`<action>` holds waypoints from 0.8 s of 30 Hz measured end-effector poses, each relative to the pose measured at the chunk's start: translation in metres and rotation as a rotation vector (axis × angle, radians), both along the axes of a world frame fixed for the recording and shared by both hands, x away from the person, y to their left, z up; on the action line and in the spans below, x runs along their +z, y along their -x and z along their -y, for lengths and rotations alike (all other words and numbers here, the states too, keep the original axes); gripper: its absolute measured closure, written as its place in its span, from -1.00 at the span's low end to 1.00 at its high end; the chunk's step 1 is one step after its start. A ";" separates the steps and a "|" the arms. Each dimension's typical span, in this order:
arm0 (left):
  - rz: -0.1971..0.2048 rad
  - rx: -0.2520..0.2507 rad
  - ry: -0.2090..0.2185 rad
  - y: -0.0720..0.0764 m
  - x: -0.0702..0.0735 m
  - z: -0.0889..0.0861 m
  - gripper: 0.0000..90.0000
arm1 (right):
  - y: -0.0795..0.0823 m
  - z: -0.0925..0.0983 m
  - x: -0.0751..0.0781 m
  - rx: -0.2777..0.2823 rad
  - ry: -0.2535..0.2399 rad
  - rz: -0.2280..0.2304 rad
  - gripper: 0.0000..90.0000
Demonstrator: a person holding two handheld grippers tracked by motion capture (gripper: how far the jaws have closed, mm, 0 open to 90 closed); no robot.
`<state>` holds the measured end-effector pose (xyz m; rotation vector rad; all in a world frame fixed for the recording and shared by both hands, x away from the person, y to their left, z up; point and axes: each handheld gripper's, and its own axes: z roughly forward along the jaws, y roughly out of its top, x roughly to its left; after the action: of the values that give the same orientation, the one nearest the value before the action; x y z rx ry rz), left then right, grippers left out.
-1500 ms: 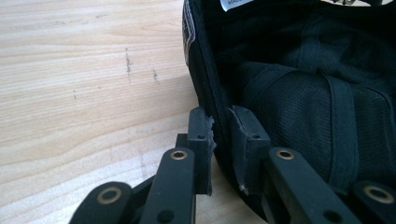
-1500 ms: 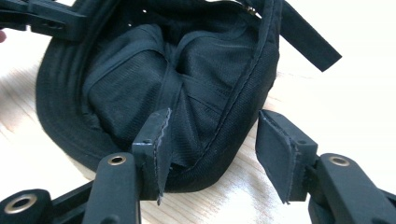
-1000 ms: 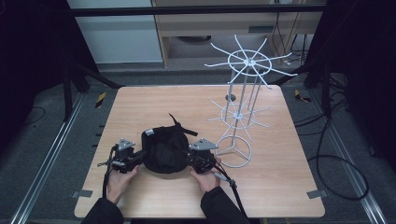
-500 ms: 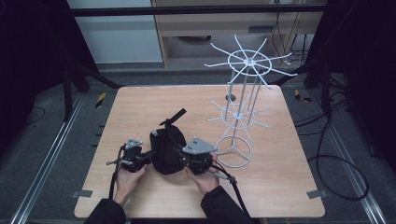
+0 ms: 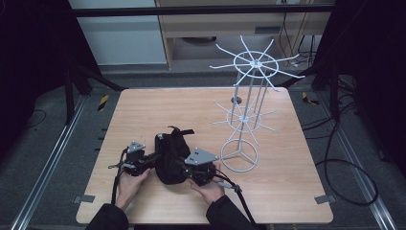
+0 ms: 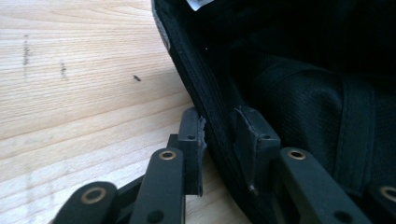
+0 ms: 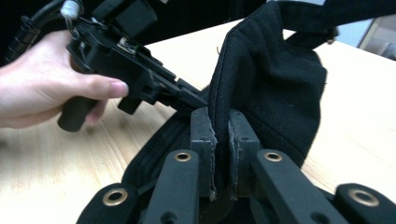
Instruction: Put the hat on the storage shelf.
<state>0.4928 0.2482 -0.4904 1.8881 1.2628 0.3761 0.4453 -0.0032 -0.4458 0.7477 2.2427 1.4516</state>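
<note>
A black fabric cap [image 5: 171, 158] stands crumpled near the table's [image 5: 287, 182] front edge, its rim clamped in the right gripper [image 7: 219, 140]. The left gripper [image 6: 219, 140] straddles the opposite rim, its jaws just opening. A white tag inside is unreadable.

A black fabric cap [image 5: 171, 155] stands near the desk's [image 5: 297, 158] front edge between the left tool [image 5: 149, 159] and right tool [image 5: 184, 168]; a white wire rack [image 5: 245, 120] stands toward the right edge.

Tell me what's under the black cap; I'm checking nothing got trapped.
Beside the cap, bare table shows. Directly beneath it is covered by fabric, so anything trapped there can't be seen.
</note>
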 end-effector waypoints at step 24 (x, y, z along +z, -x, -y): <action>-0.012 -0.079 -0.018 0.004 -0.006 0.016 0.61 | 0.004 0.006 0.016 0.015 0.048 0.111 0.87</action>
<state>0.4885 0.2326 -0.4966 1.9511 1.1923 0.3358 0.4413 -0.0090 -0.4294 0.6206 2.1953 1.4054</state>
